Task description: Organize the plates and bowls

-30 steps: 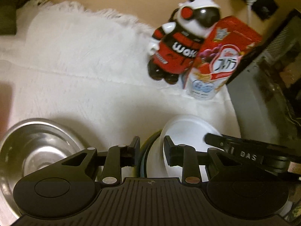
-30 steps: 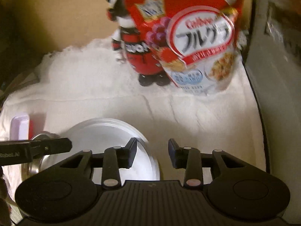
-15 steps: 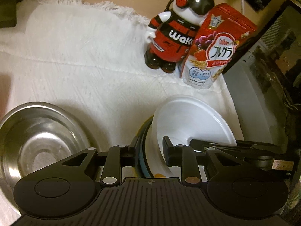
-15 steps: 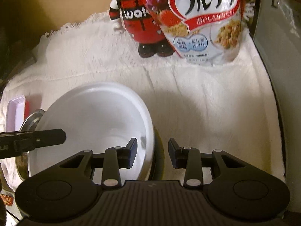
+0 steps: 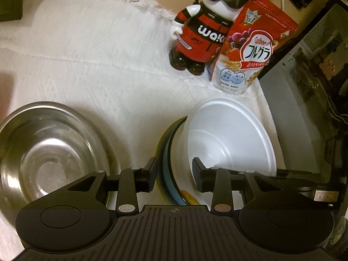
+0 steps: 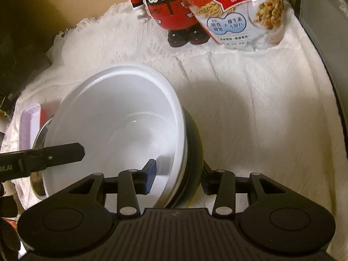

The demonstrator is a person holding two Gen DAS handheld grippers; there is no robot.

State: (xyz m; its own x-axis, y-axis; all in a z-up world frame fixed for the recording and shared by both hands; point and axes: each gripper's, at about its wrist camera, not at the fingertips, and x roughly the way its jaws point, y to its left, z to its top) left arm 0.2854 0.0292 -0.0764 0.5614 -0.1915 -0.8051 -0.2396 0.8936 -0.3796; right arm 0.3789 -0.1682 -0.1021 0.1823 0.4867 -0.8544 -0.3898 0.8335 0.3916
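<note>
A white bowl sits tilted in a stack of dishes with a blue and yellow rim on the white cloth. My left gripper is open, its fingers on either side of the stack's near edge. A steel bowl lies to its left. In the right wrist view my right gripper is open astride the rim of the white bowl, one finger inside, one outside by the dark lower dish. The left gripper's finger reaches in from the left.
A red and black toy figure and a red cereal bag stand at the back of the cloth. A grey appliance lines the right side. A small pink-rimmed tray lies at far left in the right wrist view.
Both grippers have moved forward and down over the dish stack. The white bowl now lies between the fingers of each. Both stay open.
</note>
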